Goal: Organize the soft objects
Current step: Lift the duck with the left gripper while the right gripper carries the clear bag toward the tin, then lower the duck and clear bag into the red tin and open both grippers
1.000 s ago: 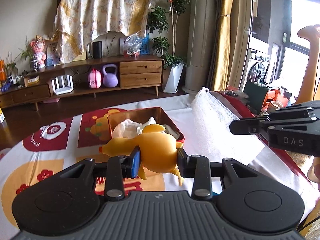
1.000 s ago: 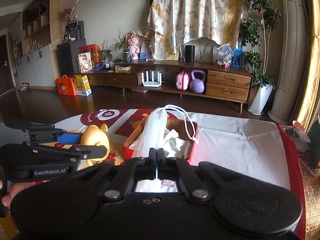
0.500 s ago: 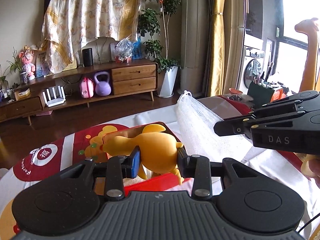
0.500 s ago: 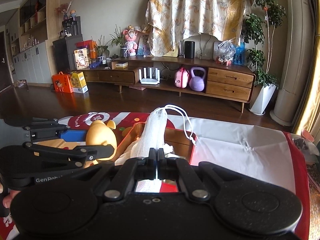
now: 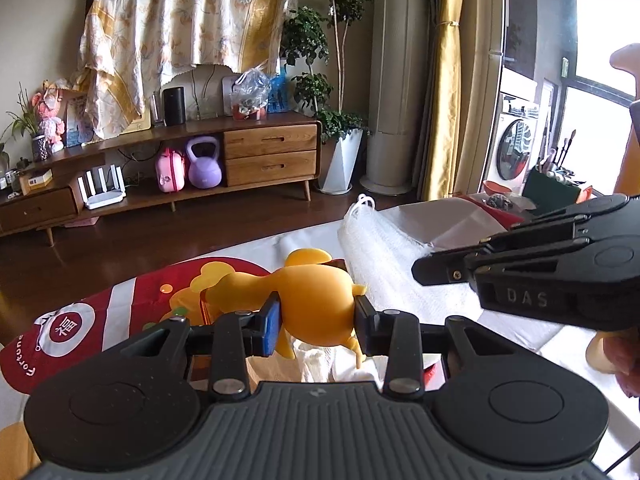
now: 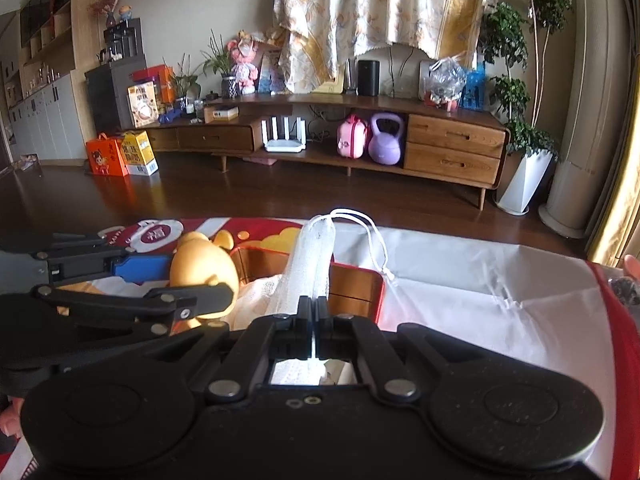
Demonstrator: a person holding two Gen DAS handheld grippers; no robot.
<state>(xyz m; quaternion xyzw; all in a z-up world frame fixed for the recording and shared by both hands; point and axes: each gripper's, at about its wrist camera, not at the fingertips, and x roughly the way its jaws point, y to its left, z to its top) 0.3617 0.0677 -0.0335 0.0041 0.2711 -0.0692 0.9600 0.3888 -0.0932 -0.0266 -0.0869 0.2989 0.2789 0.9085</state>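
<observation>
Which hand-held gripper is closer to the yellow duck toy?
Left. The left hand-held gripper is clamped right on the duck, holding it over the red box. The right hand-held gripper is beside it, pinching the white mesh bag.

Counted items: two tools (left tool [image 5: 316, 320], right tool [image 6: 315, 312]), one yellow duck toy [image 5: 312, 300], one white mesh bag [image 6: 314, 264], one red box [image 6: 360, 284], one purple kettlebell [image 6: 385, 140].
</observation>
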